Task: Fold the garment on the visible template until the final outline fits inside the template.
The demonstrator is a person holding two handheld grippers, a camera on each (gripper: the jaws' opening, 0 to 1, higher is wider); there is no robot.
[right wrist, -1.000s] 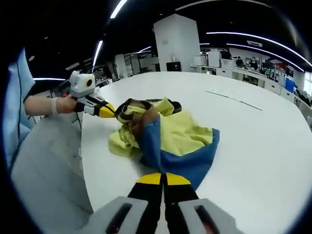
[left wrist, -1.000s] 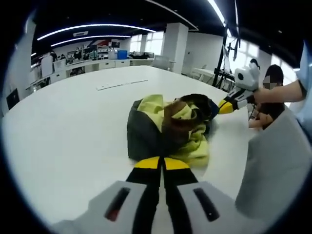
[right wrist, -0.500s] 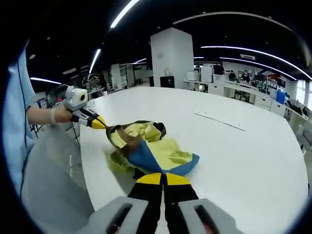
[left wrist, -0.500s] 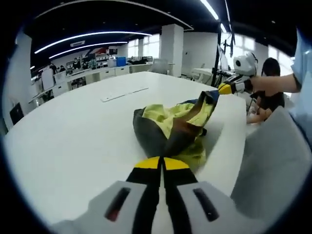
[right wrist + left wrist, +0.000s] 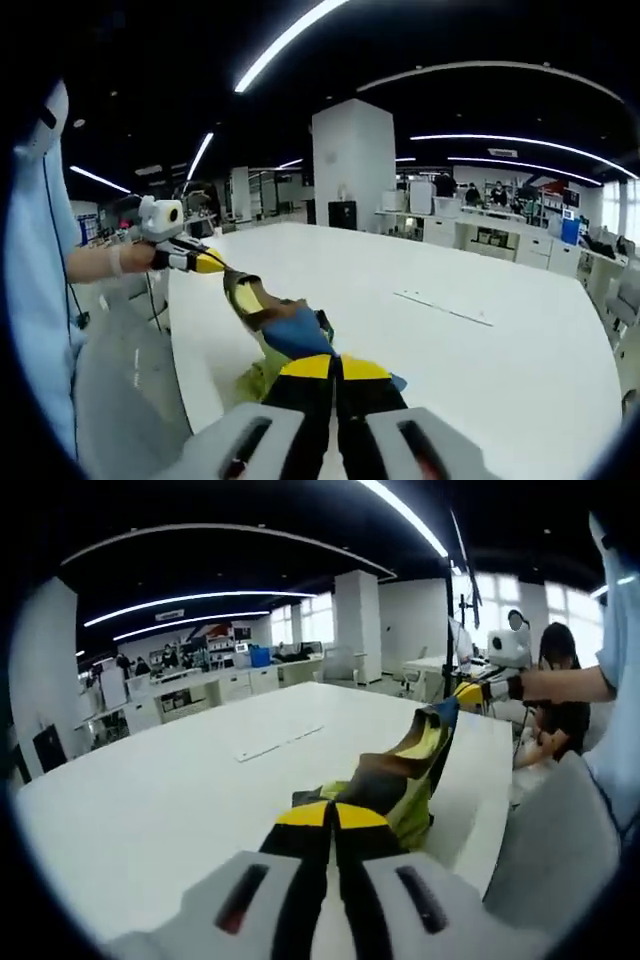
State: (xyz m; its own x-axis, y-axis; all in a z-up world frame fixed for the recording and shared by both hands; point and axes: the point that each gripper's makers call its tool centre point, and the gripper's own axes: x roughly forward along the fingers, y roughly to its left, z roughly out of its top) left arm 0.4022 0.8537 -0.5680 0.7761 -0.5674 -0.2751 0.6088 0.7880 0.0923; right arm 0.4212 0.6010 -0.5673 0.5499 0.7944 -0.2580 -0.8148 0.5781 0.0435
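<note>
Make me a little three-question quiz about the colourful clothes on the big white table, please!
1. True or false: the garment lies flat on the table.
2. How many grippers grip it? A) none B) one C) two
3. Fill in: it is stretched ____ the left gripper and the right gripper.

Key: 1 false, it is partly lifted; 2 C; 3 between.

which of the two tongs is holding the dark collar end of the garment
The right tongs, seen across the table in the left gripper view, grip the dark collar end of the garment. The left tongs are shut on its yellow and grey side.
</note>
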